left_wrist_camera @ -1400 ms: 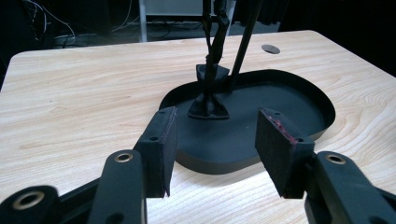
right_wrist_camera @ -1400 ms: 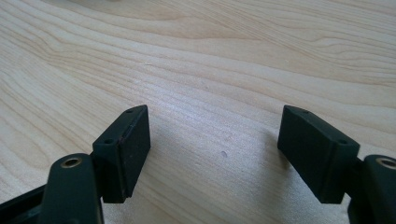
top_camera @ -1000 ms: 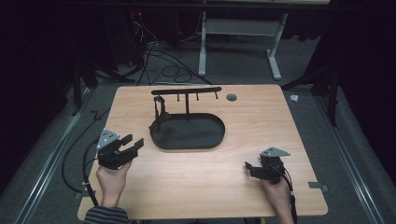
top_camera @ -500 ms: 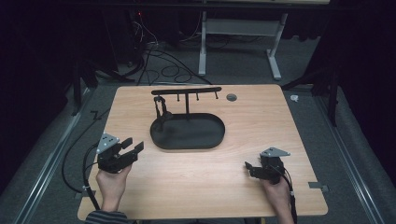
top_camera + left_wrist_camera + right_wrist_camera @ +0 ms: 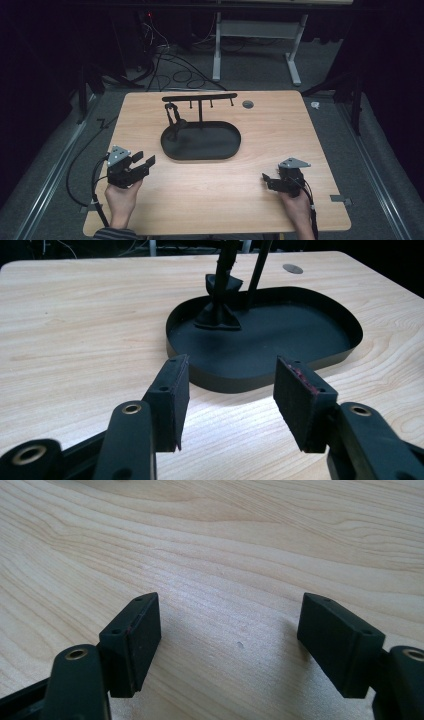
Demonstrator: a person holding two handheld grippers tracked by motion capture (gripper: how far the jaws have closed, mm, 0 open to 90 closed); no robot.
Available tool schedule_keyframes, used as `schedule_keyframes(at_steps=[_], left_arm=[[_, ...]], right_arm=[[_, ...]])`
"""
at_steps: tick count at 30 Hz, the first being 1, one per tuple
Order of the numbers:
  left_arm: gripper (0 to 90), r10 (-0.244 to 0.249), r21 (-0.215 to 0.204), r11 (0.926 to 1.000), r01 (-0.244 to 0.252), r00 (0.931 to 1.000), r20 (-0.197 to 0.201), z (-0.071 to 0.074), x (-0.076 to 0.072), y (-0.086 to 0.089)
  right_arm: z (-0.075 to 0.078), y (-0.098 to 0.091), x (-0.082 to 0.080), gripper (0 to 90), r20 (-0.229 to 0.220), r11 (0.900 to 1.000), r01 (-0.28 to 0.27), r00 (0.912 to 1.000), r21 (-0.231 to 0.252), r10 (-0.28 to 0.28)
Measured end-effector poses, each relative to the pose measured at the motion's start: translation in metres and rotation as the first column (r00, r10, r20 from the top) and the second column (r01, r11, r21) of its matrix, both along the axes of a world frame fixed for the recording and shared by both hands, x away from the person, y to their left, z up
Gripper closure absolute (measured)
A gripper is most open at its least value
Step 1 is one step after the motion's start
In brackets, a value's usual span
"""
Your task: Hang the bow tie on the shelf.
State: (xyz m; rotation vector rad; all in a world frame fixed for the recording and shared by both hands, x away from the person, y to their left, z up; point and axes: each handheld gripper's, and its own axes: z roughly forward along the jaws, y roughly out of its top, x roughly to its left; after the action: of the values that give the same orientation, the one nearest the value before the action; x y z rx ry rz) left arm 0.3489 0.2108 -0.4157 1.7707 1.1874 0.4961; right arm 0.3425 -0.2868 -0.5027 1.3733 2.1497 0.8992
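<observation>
We see little change over the last second: our left gripper (image 5: 142,165) has drifted slightly down the table (image 5: 300,130), jaws spread wide and empty, aimed at the tray (image 5: 220,150). Our right gripper (image 5: 270,180) stays put, jaws wide, holding nothing. The stand (image 5: 200,97) rises from the tray mid-table; no grasp looks begun.

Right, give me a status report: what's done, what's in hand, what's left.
Done: nothing visibly. In hand: nothing; the left gripper and right gripper are open over bare wood. Left: the small black item on the oval black metal tray under the hook rack is untouched.
</observation>
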Motion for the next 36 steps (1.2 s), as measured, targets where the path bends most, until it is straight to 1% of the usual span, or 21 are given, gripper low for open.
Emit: schedule_keyframes(at_steps=[9,18,21,26,30,32,36], left_arm=[[48.7,0.006,-0.009,0.9999,-0.006,0.9999,-0.010,-0.006,-0.002,0.002],[48.6,0.016,-0.026,0.9995,-0.017,0.9994,-0.029,-0.017,-0.007,0.004],[48.6,0.016,-0.025,0.9996,-0.017,0.9990,-0.042,-0.021,-0.007,0.004],[48.4,0.019,-0.026,0.9995,-0.020,0.9989,-0.043,-0.024,-0.009,0.003],[48.3,0.016,-0.026,0.9995,-0.017,0.9986,-0.051,-0.027,-0.009,0.002],[48.2,0.007,-0.039,0.9992,-0.009,0.9981,-0.061,-0.030,-0.009,0.000],[48.2,0.003,-0.042,0.9991,-0.005,0.9980,-0.063,-0.033,-0.010,-0.002]], right_arm=[[0.000,0.000,0.000,26.7,0.000,1.0000,0.000,1.0000,0.000,0.000],[0.000,0.000,0.000,26.7,0.000,1.0000,-0.001,1.0000,0.000,0.001],[0.000,0.000,0.000,26.7,0.000,1.0000,-0.002,1.0000,-0.001,0.002],[0.000,0.000,0.000,26.7,0.000,1.0000,-0.002,1.0000,-0.001,0.002],[0.000,0.000,0.000,26.7,0.000,1.0000,-0.002,1.0000,-0.001,0.002],[0.000,0.000,0.000,26.7,0.001,1.0000,-0.001,1.0000,-0.001,0.001],[0.000,0.000,0.000,26.6,0.000,1.0000,-0.001,1.0000,0.000,0.001]])
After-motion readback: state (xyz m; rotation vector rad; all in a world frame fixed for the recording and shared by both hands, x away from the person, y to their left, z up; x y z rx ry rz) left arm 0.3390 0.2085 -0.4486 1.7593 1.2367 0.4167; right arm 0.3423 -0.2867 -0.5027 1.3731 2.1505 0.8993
